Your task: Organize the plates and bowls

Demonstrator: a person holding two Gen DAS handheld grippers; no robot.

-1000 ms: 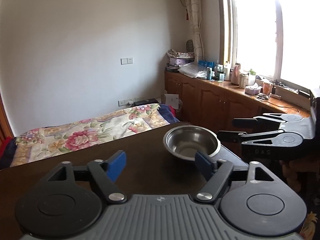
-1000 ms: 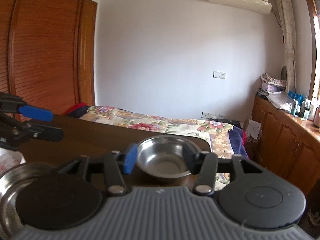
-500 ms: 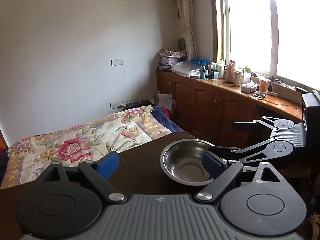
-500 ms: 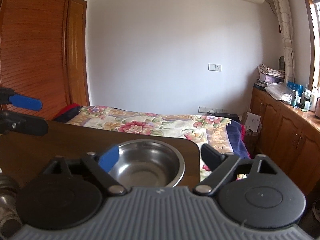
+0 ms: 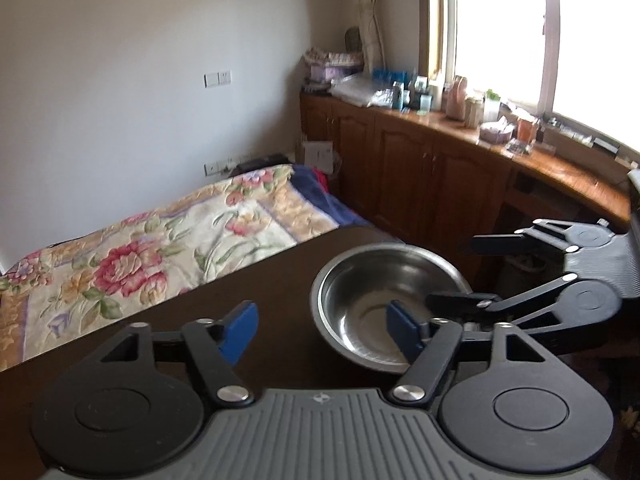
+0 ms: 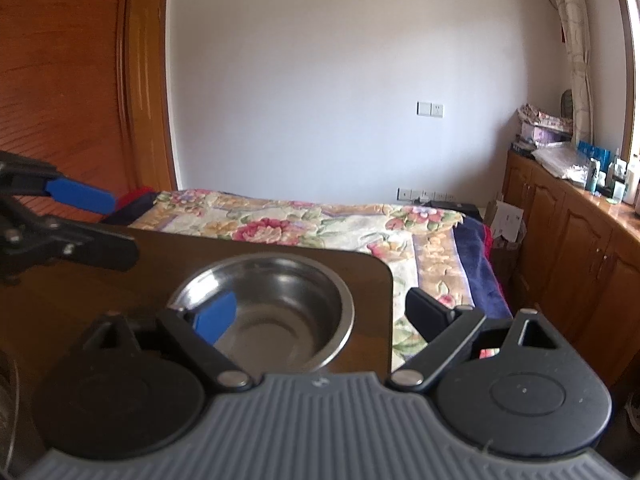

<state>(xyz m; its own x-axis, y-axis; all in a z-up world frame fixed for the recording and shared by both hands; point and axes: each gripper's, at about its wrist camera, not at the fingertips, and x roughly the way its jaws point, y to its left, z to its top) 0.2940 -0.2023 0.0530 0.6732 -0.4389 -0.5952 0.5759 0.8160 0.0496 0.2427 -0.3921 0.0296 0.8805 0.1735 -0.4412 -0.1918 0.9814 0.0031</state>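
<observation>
**Two grippers close in on a steel bowl at the table's corner**

Your right gripper is level and low over the dark wooden table, jaws spread wide on either side of the steel bowl: the blue-padded finger sits over the bowl's left rim, the black finger hangs off beyond its right side, past the table edge. Neither finger can be seen pressing the metal. Your left gripper comes in from the other side, also level, jaws spread; its right blue pad overlaps the bowl, while its left pad hovers over bare tabletop. Seen from the left wrist, the right gripper reaches in from the right, one finger lying across the bowl's near rim.

The bowl stands upright and empty near the table's rounded far corner. Beyond the table lies a bed with a floral quilt; a white wall carries a light switch. Wooden cabinets run beneath a bright window, their top crowded with bottles. A wooden wardrobe fills the left of the room.
</observation>
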